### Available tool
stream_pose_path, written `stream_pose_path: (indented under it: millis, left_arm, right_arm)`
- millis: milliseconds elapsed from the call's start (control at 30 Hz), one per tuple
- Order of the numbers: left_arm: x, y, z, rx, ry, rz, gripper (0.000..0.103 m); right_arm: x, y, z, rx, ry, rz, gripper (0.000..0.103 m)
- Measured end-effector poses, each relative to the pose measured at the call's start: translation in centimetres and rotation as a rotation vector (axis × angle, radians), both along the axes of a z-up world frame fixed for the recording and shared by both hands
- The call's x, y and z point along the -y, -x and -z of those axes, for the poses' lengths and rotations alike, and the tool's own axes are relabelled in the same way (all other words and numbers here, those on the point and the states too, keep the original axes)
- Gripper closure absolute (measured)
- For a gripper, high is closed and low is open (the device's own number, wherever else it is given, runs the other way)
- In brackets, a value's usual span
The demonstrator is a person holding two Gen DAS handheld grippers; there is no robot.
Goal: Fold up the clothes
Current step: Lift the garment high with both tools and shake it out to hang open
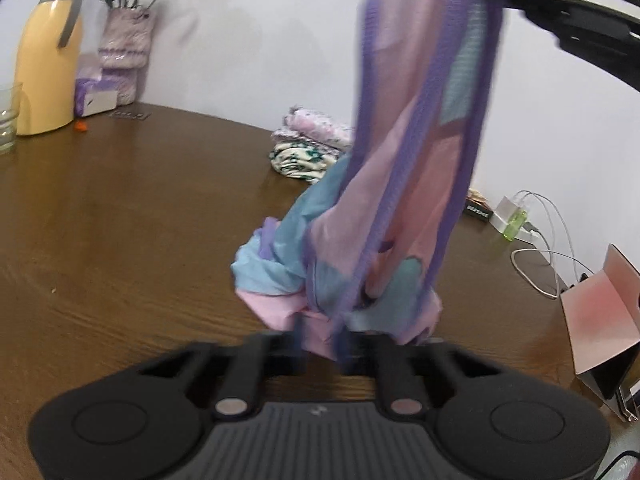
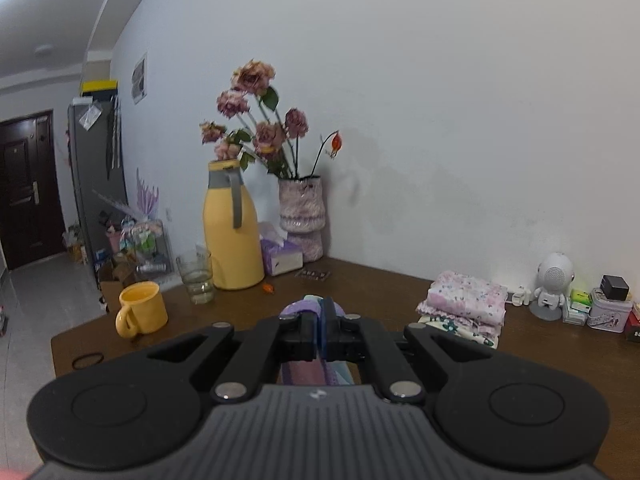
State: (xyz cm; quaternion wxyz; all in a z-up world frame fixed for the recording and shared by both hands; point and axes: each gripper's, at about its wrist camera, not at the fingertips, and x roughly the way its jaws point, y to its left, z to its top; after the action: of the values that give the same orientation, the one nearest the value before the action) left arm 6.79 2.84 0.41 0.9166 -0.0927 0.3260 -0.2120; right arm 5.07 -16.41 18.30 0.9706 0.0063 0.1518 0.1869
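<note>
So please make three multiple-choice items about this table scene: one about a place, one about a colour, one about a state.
1. Where does the pile of folded clothes lie?
A. on the wooden table, near the wall
B. on the floor
C. on top of the flask

2. What colour is the mug?
A. purple
B. yellow
C. white

3. In what state is the right tool?
A. wide open, empty
B. lying on the table
C. shut on the pastel garment

Answers:
1 A: the pile rests on the brown table, close to the white wall.
2 B: the mug matches the yellow flask.
3 C: purple and blue fabric shows between its closed fingers.
</note>
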Motion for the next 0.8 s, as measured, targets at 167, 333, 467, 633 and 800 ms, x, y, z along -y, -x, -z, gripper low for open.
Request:
stream_pose_path:
  millis: [167, 333, 467, 633, 800]
  left_arm:
    - [-3.1, -0.4, -1.3, 0.057, -0.014, -0.082, 0.103]
    - [-5.5, -0.3, -4.9, 0.179, -0.065, -0.162, 0.103]
    - [-5.2, -0.3, -9.4, 0.298, -0.152, -0.158, 0.102]
    - [-1.6, -1.5, -20.8, 0.602, -0.377, -0.177, 0.102]
    - [-0.4, 0.5, -33.6, 0.853, -0.378, -0.300, 0.102]
  right_arm:
    - [2.6, 0.0, 0.9, 0.003, 0.014, 0.105, 0.102]
    - [5.3, 0.0, 4.3, -0.086, 0.050, 0.168, 0.102]
    - [6.4, 0.2, 5.3, -0.127, 0.073, 0.173, 0.102]
    - [6.3, -1.2, -2.9, 0.009, 0.096, 0.212, 0.102]
    - [5.9, -0.1, -16.1, 0.257, 0.036, 0.254, 0.102]
